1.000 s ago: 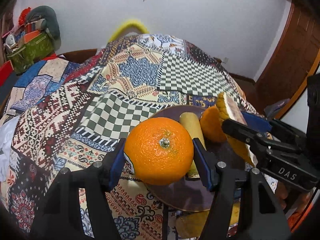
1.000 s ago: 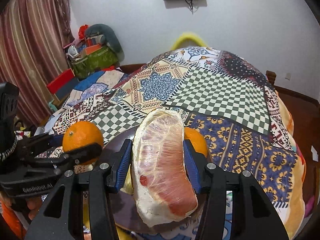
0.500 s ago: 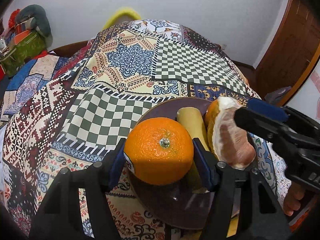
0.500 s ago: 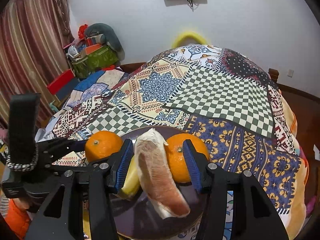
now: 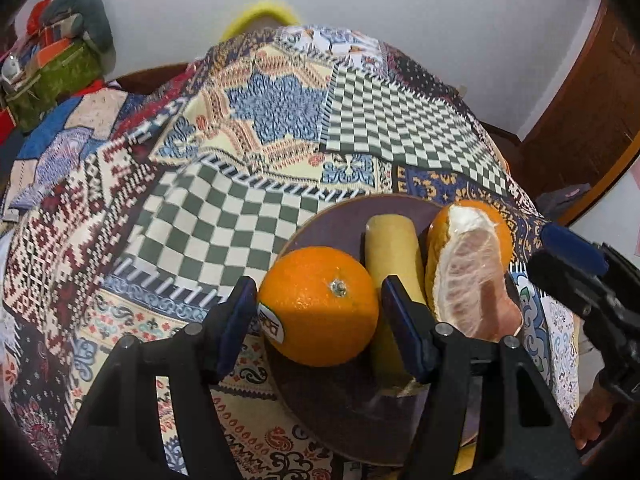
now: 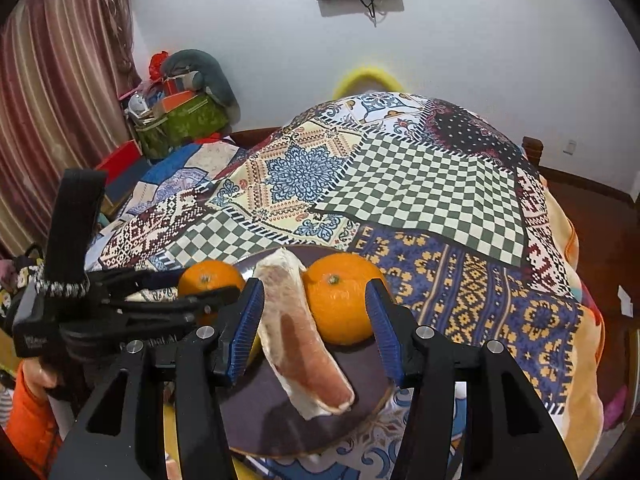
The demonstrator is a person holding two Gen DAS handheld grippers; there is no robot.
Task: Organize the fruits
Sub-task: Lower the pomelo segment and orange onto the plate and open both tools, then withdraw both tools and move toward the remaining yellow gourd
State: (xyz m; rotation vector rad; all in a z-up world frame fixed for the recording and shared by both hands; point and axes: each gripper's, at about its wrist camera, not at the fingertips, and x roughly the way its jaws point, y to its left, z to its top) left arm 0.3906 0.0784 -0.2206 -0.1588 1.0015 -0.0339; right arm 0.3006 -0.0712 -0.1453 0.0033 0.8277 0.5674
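Observation:
A dark purple plate (image 5: 352, 212) lies on the patchwork cloth. My left gripper (image 5: 318, 312) is shut on an orange (image 5: 318, 306) at the plate's left edge. A yellow banana (image 5: 390, 256), a pink pomelo wedge (image 5: 470, 280) and a second orange (image 5: 498, 224) lie on the plate. In the right wrist view my right gripper (image 6: 314, 320) is open, its jaws either side of the pomelo wedge (image 6: 302, 332) and the second orange (image 6: 340, 298), touching neither. The held orange (image 6: 210, 280) shows to its left, on the plate (image 6: 280, 420).
The patchwork cloth (image 6: 420, 184) covers a domed table that drops away on all sides. A green bag with clutter (image 6: 184, 116) stands at the back left. A wooden door (image 5: 592, 112) is at the right. A yellow hoop (image 5: 260, 16) stands behind the table.
My right gripper has opened and let the pomelo wedge down onto the plate, then drawn back. My left gripper has lowered the orange to the plate's left edge, still shut on it.

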